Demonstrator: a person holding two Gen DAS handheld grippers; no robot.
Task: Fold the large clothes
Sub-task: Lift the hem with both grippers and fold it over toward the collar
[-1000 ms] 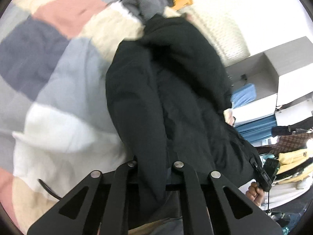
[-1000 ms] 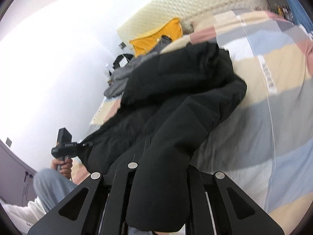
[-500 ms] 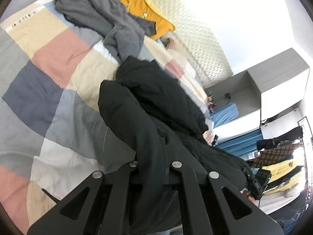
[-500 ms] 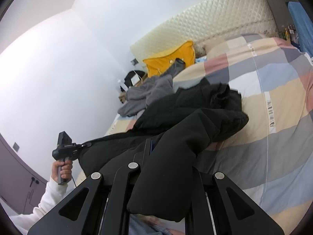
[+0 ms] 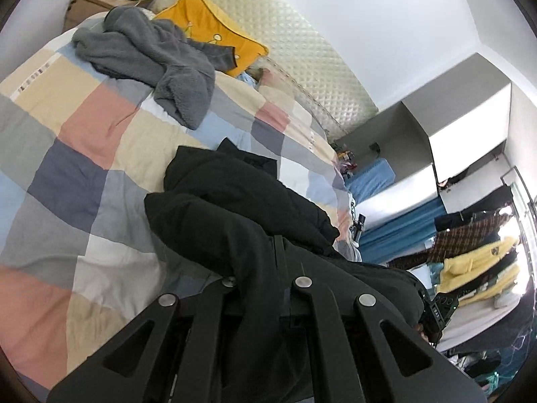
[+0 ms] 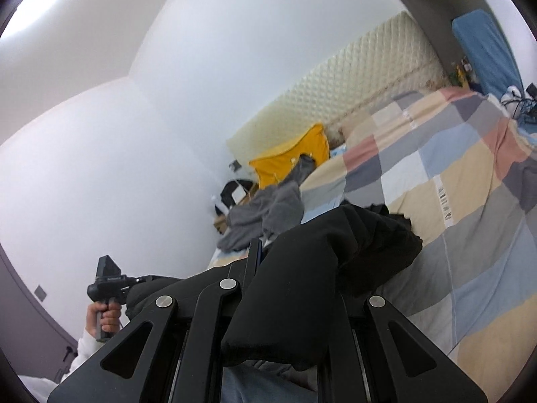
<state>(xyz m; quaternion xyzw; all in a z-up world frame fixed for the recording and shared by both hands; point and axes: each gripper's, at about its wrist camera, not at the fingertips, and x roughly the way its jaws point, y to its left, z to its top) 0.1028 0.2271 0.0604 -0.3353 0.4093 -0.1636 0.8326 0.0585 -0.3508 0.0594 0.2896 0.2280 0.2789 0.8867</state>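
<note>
Room: bedroom with white walls; a checked quilt (image 5: pixel 84 154) in pink, cream, grey and blue squares covers the bed, and a padded cream headboard (image 5: pixel 302 50) runs behind it.
Clutter: a grey fleece top (image 5: pixel 151 53) lies crumpled toward 11 o'clock in the left wrist view, partly over a yellow cushion (image 5: pixel 218 30); a rack of hanging clothes (image 5: pixel 476 252) stands at 3 o'clock.
Jacket place: the black jacket (image 5: pixel 241 208) hangs between the two tools, its far end draped on the quilt near the middle of the bed.
Left gripper (image 5: pixel 265 288): clenched on a fold of the jacket, cloth bunched over the fingers.
Right gripper (image 6: pixel 285 282): clamped on another thick fold, which spills over its right finger.
Other view: from the right wrist, the person's hand (image 6: pixel 104 315) grips the left tool's handle at 8 o'clock.
Material: matte, padded, puffy, with rounded rolls rather than sharp creases.
Handling: likely soft, bulky and fairly heavy for cloth; it should sag and resist lying flat.
Where to hold: probably best at the shoulders or hem corners, so it spreads evenly.
</note>
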